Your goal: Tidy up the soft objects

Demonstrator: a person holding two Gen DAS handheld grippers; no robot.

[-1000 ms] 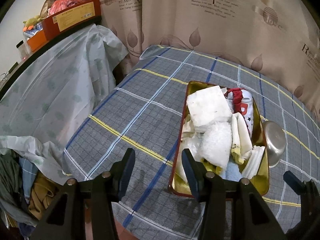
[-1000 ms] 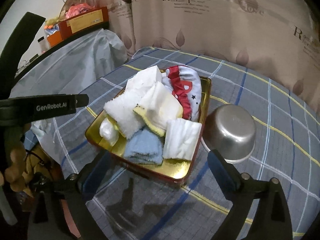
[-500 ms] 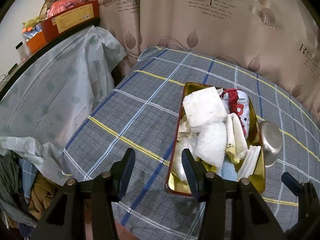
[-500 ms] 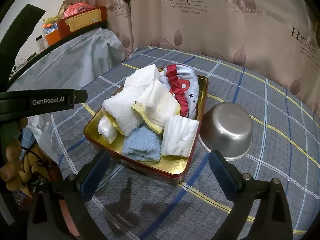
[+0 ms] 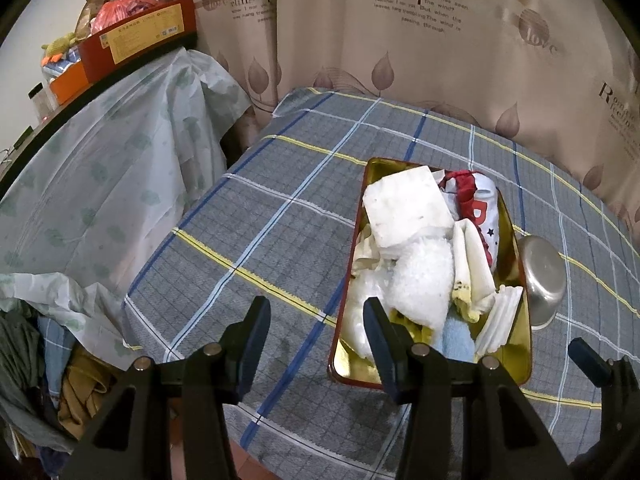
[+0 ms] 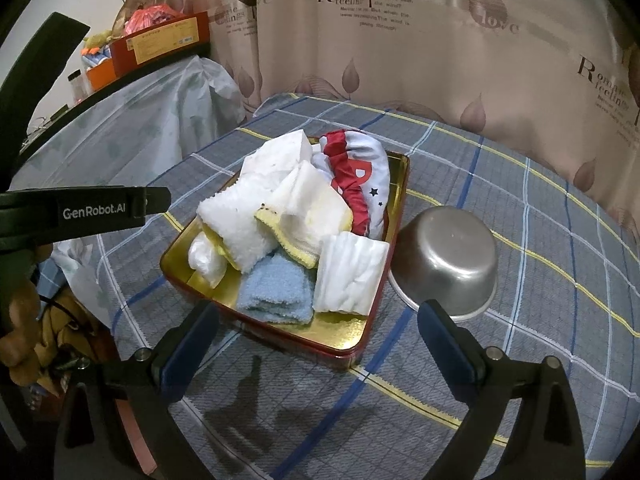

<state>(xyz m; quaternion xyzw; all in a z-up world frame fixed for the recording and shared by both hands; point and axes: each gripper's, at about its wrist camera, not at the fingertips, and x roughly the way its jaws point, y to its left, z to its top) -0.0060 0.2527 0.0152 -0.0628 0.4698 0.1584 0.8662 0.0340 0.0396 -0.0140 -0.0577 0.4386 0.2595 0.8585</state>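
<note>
A gold-lined red tin tray [image 6: 344, 334] [image 5: 516, 368] sits on the plaid table, piled with soft things: a white foam block [image 5: 404, 204], a fluffy white towel [image 6: 236, 228], a yellow-edged cloth [image 6: 308, 216], a blue towel [image 6: 276, 292], a folded white cloth [image 6: 352, 276] and a red-and-white garment [image 6: 360, 176]. My left gripper [image 5: 316, 320] hovers open over the table at the tray's near left corner, holding nothing. My right gripper [image 6: 316, 320] hangs open in front of the tray's near edge, empty too.
An upturned steel bowl [image 6: 448, 260] [image 5: 544, 272] stands right of the tray. A curtain [image 5: 400, 40] closes the back. At left, a plastic-draped counter [image 5: 100, 160] carries boxes [image 5: 136, 40]. Clothes [image 5: 48, 380] are heaped below the table's near left corner.
Both views have drawn back a little from the tray; the tray, its contents and the bowl lie as before. Both grippers' jaws keep the same width.
</note>
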